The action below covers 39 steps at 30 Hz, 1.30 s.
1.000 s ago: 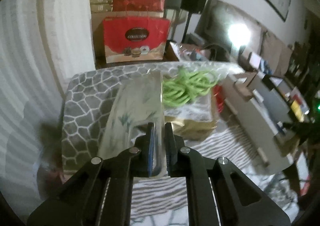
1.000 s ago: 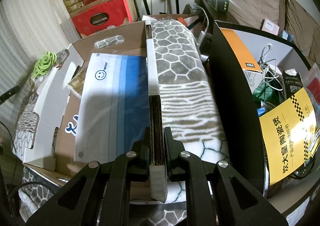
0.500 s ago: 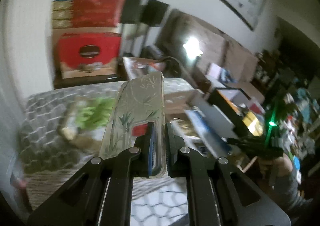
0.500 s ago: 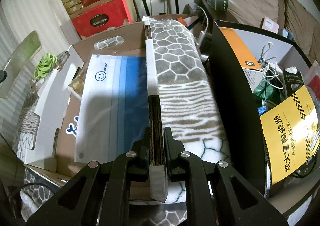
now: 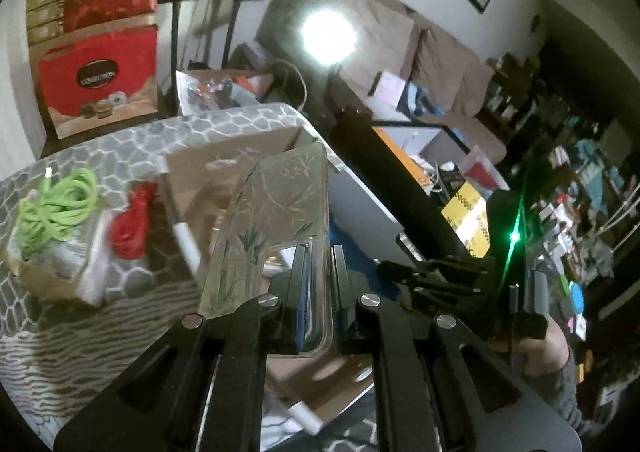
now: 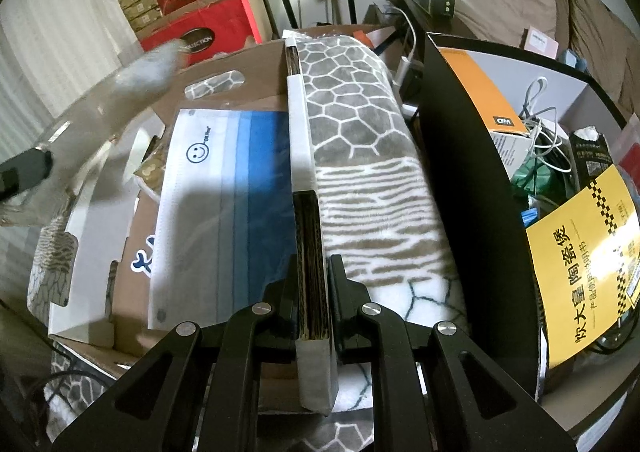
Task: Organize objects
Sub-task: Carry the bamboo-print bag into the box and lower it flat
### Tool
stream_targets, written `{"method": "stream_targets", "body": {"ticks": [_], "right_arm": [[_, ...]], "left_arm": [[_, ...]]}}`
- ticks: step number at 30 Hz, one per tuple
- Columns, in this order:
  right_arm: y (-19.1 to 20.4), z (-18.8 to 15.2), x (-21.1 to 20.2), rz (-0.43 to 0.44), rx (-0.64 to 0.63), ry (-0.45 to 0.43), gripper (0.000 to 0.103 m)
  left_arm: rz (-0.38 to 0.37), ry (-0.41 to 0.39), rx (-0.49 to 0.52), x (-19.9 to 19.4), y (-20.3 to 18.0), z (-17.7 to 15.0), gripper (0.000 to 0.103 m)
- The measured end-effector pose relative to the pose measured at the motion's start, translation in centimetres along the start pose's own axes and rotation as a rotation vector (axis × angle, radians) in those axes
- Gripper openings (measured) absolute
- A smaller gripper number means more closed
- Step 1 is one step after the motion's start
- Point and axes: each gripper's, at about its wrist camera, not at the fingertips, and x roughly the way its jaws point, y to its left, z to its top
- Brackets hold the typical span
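My left gripper (image 5: 319, 280) is shut on the near end of a clear plastic case (image 5: 276, 208) printed with bamboo, and holds it in the air over the open cardboard box (image 5: 224, 160). In the right wrist view the same case (image 6: 120, 92) shows blurred at the left above the box. My right gripper (image 6: 314, 268) is shut on the box's upright cardboard wall (image 6: 300, 124). A blue and white pack of face masks (image 6: 224, 204) lies inside the box.
A green cable bundle (image 5: 56, 204) and a red bag (image 5: 132, 220) lie on the patterned blanket (image 6: 360, 132) left of the box. A black bin (image 6: 460, 172) of cables and a yellow packet (image 6: 580, 252) stands to the right. A hand (image 5: 536, 348) holds the right tool.
My left gripper has carried the clear case rightward, from above the green cable bundle to above the cardboard box, and it has entered the right wrist view. The right gripper has not moved.
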Motion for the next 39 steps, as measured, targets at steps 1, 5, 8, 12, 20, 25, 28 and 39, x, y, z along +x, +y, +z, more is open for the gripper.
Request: {"method": "stream_targets", "body": {"ticks": [1,5,8,12,20,25,28,39], "right_arm": [[0.0,0.0,0.0,0.0,0.0,0.0,0.011],[-0.1,0.1,0.0,0.004,0.003,0.0,0.012],[-0.1,0.1,0.1,0.005,0.004,0.0,0.012],[-0.1,0.1,0.1,0.006,0.003,-0.001,0.012],[-0.2,0.1,0.2,0.007,0.005,-0.001,0.013],[-0.2,0.1,0.2,0.006,0.003,0.0,0.013],[-0.2,0.1,0.2,0.005,0.002,0.0,0.013],[-0.2,0.1,0.3,0.008,0.006,0.001,0.013]], "left_arm": [[0.0,0.016,0.001,0.6,-0.3,0.0,0.009],[-0.025,0.075,-0.035,2.8,-1.3,-0.3,0.01],[-0.072,0.113,-0.058,3.6,-1.5,-0.5,0.034],[-0.101,0.075,-0.06,2.1,-1.0,-0.4,0.046],[0.019,0.039,-0.019,1.1,0.9,1.0,0.053],[0.062,0.081,0.125,2.9,-0.7,1.0,0.053],[0.089,0.158,0.192,4.7,-1.5,0.9,0.053],[0.173,0.355,0.289,7.9,-1.1,-0.2,0.053]]}}
